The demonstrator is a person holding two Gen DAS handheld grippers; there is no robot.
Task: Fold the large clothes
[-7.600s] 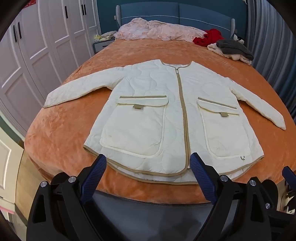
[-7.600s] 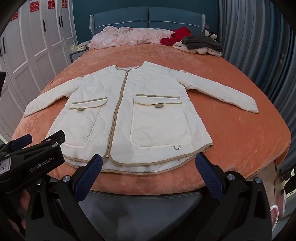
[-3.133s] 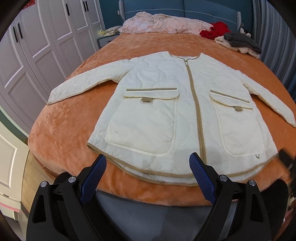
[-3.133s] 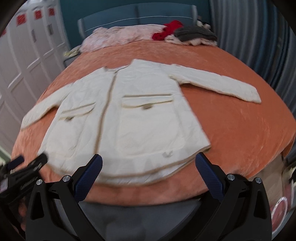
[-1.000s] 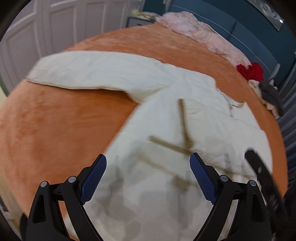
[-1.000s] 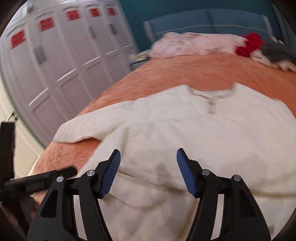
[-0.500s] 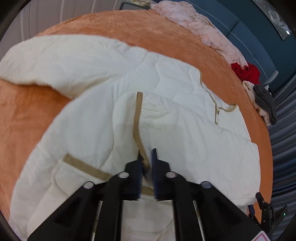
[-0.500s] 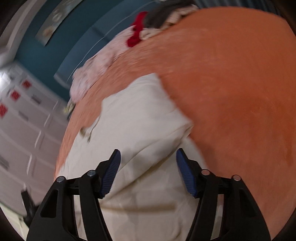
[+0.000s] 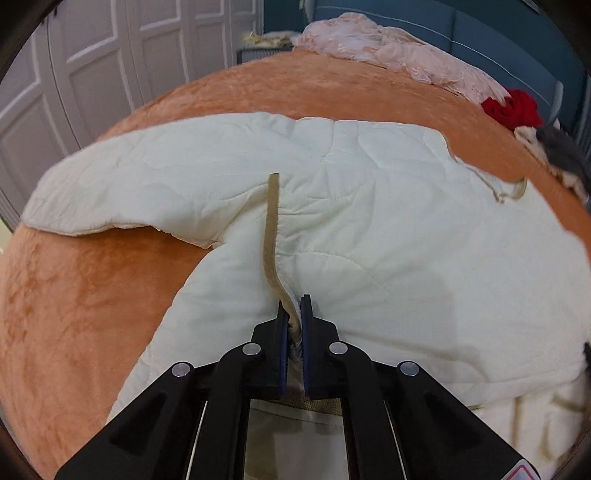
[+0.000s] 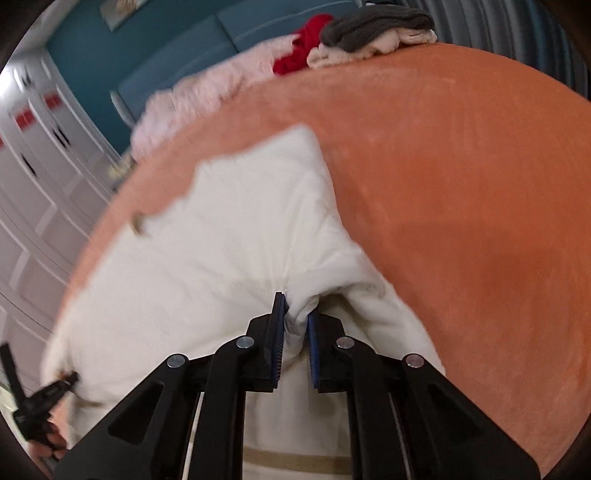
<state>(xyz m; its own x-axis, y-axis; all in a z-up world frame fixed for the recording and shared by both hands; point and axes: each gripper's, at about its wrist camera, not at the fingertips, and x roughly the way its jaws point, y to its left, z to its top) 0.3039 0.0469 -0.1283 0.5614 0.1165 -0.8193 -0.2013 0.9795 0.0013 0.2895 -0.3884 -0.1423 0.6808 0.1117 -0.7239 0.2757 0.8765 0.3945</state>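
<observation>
A cream quilted jacket [image 9: 369,221] with tan trim lies on the orange bed [image 9: 92,295], its lower part folded up over its chest. My left gripper [image 9: 293,306] is shut on the tan-trimmed hem [image 9: 271,236]. One sleeve [image 9: 122,195] stretches out to the left. In the right wrist view the jacket [image 10: 221,240] bunches at my right gripper [image 10: 295,306], which is shut on a fold of its cream fabric. The left gripper shows there at the lower left [image 10: 40,402].
A pink garment [image 9: 388,55], a red garment [image 9: 513,110] and a grey and cream pile [image 10: 369,33] lie by the blue headboard [image 9: 498,48]. White wardrobe doors [image 9: 92,74] stand on the left. Bare orange bedding [image 10: 461,203] spreads to the right.
Both grippers came in from the foot of the bed, closed on the jacket's hem and carried it up over the chest. The right gripper closed within the last half second.
</observation>
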